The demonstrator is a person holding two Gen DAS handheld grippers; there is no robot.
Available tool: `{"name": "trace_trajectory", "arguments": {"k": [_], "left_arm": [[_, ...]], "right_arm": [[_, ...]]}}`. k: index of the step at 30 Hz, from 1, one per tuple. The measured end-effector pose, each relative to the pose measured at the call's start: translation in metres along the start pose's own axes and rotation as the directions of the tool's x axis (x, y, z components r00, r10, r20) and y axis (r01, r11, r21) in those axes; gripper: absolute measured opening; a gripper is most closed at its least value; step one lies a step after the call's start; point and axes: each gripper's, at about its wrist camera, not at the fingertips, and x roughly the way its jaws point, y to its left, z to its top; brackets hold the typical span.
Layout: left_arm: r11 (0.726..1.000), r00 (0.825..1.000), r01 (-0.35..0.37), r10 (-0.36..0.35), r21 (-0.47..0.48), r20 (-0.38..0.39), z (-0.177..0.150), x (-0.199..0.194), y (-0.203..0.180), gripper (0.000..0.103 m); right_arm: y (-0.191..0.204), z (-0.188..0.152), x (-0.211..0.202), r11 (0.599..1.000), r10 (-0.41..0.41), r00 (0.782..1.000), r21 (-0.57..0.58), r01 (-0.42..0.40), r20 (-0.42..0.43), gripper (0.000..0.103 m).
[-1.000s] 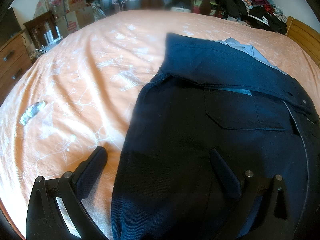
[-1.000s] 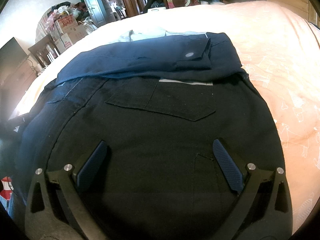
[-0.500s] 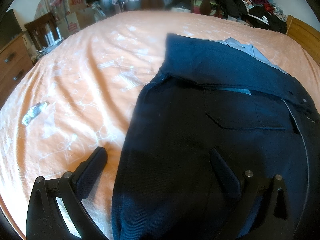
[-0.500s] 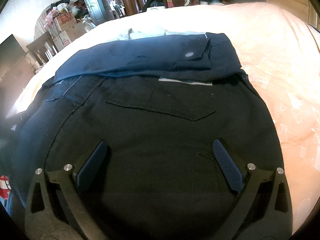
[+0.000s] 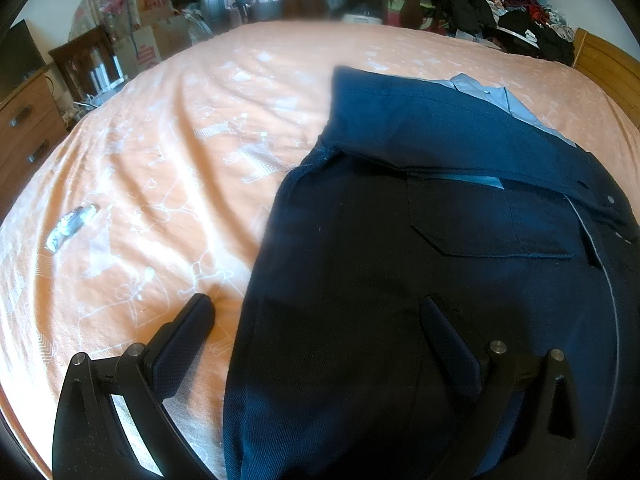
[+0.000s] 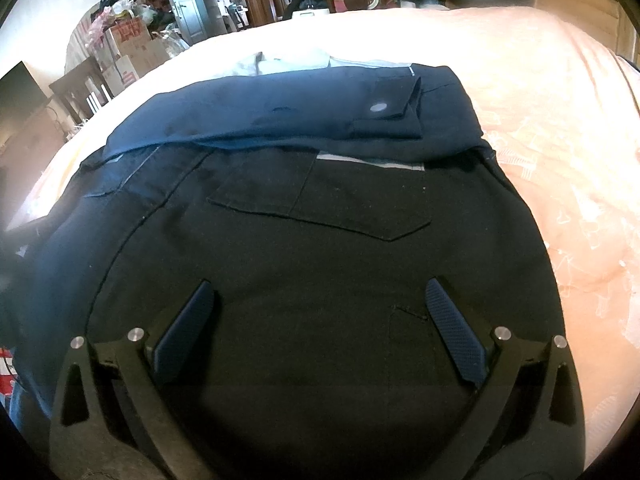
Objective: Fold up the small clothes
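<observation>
Taking the dark navy garment [image 5: 420, 280] as the landmark, the things around it run as follows. Far to its left, off the bed, stands a wooden dresser [image 5: 24, 128], then a dark wooden chair [image 5: 86, 64] and stacked cardboard boxes [image 5: 148, 36] with red printing too blurred to read. On the orange bedsheet [image 5: 160, 160], well left of the garment, lies a small crumpled silvery wrapper [image 5: 70, 226]. Beyond the garment's far edge a pale blue shirt [image 5: 492, 98] pokes out from under it. Behind and to the right, a heap of dark and red clothes [image 5: 500, 4] is piled past the bed, and a wooden headboard [image 5: 608, 68] sits at the far right.

The garment lies flat on the sheet, its upper part folded back over itself, with a flapped pocket [image 6: 320, 208] and a pale button [image 6: 378, 107] showing. Nothing lies on top of it.

The left gripper [image 5: 316, 320] hangs with its jaws spread wide and empty, straddling the garment's left edge: the left finger is over bare sheet, the right finger over the cloth. The right gripper [image 6: 320, 304] is likewise spread wide and empty, both fingers over the dark cloth below the pocket. Whether the tips touch the fabric cannot be told.

No label on the garment is legible.
</observation>
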Motion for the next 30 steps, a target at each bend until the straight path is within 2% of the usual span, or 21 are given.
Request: {"name": "trace_trajectory", "arguments": {"k": [6, 11, 14, 17, 18, 19, 20, 21, 24, 27, 28, 30], "left_arm": [[1.000, 1.000, 0.013, -0.013, -0.005, -0.019, 0.000, -0.001, 0.002, 0.103], [0.999, 0.998, 0.043, -0.043, 0.000, -0.054, -0.003, -0.009, 0.008, 0.103], [1.000, 0.999, 0.016, -0.015, 0.009, -0.045, -0.008, -0.028, 0.020, 0.103], [1.000, 1.000, -0.012, 0.012, 0.013, -0.016, -0.020, -0.051, 0.046, 0.101], [1.000, 1.000, 0.003, -0.003, 0.003, -0.020, -0.026, -0.057, 0.058, 0.101], [0.999, 0.998, 0.049, -0.050, -0.011, -0.034, -0.035, -0.064, 0.071, 0.099], [0.995, 0.994, 0.096, -0.097, -0.013, -0.043, -0.042, -0.070, 0.080, 0.096], [0.992, 0.991, 0.127, -0.127, -0.005, -0.051, -0.049, -0.076, 0.085, 0.090], [0.970, 0.967, 0.241, -0.237, 0.025, -0.094, -0.068, -0.093, 0.093, 0.083], [0.930, 0.922, 0.367, -0.363, 0.007, -0.133, -0.079, -0.101, 0.093, 0.082], [0.910, 0.900, 0.415, -0.411, -0.007, -0.145, -0.081, -0.103, 0.093, 0.080], [0.883, 0.870, 0.469, -0.465, -0.018, -0.163, -0.085, -0.104, 0.089, 0.078]], "right_arm": [[-0.001, 0.004, 0.003, 1.000, -0.003, 1.000, -0.005, 0.003, -0.023, 0.103], [-0.003, 0.010, -0.001, 0.999, 0.013, 0.997, -0.030, -0.015, -0.079, 0.103], [-0.012, 0.012, -0.017, 0.997, 0.067, 0.989, -0.019, -0.070, -0.135, 0.103], [-0.035, 0.007, -0.053, 0.989, 0.147, 0.981, 0.041, -0.143, -0.128, 0.103], [-0.051, 0.002, -0.070, 0.984, 0.168, 0.978, 0.078, -0.159, -0.123, 0.102], [-0.062, -0.002, -0.078, 0.979, 0.186, 0.975, 0.109, -0.173, -0.124, 0.102], [-0.072, -0.007, -0.086, 0.971, 0.209, 0.970, 0.142, -0.190, -0.126, 0.099], [-0.088, -0.014, -0.096, 0.959, 0.238, 0.962, 0.187, -0.212, -0.130, 0.090], [-0.116, -0.037, -0.109, 0.933, 0.291, 0.940, 0.270, -0.237, -0.178, 0.073], [-0.120, -0.052, -0.106, 0.935, 0.293, 0.927, 0.276, -0.225, -0.236, 0.072], [-0.117, -0.059, -0.103, 0.933, 0.305, 0.915, 0.276, -0.231, -0.266, 0.072], [-0.111, -0.065, -0.101, 0.937, 0.308, 0.905, 0.259, -0.235, -0.293, 0.072]]}}
